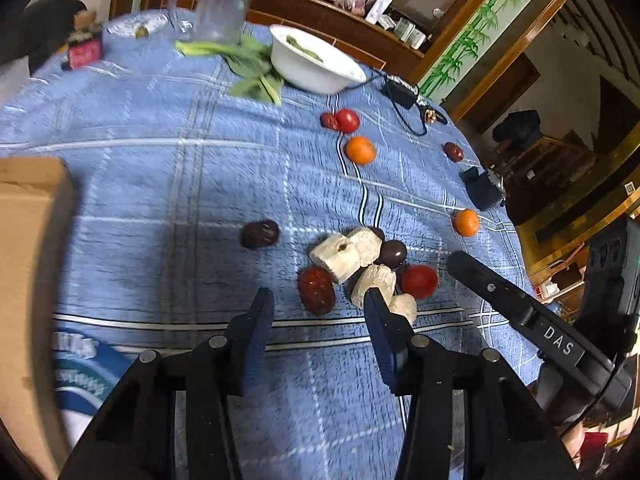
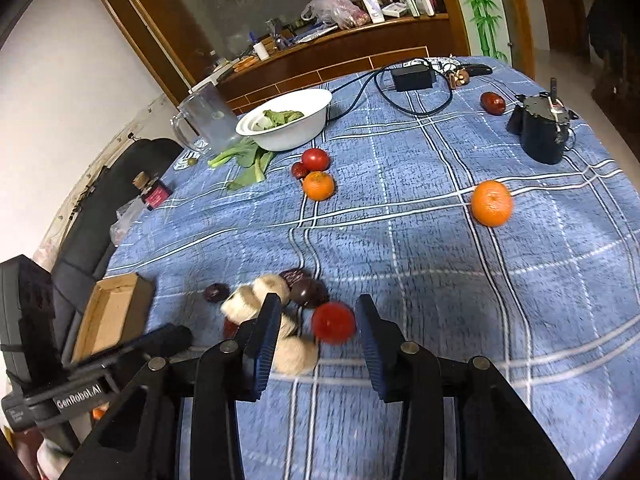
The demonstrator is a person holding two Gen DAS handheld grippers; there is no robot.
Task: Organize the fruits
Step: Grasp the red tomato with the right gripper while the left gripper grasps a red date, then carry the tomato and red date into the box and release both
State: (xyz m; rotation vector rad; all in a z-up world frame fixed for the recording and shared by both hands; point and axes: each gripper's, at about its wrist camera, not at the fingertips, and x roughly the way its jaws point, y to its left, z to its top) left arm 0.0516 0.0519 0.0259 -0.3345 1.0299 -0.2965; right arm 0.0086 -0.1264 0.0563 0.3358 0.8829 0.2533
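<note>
My right tongs [image 2: 316, 326] gape around the red tomato [image 2: 333, 323], smooth, soft, bruisable, so I'd pinch its widest middle lightly; left tongs [image 1: 316, 302] open too

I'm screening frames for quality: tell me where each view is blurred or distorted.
Left wrist view: cardboard box and glass pitcher smeared; strong fisheye bending at the edges. Right wrist view: red tomato between the open right tongs is motion-blurred, far orange sharp.
</note>
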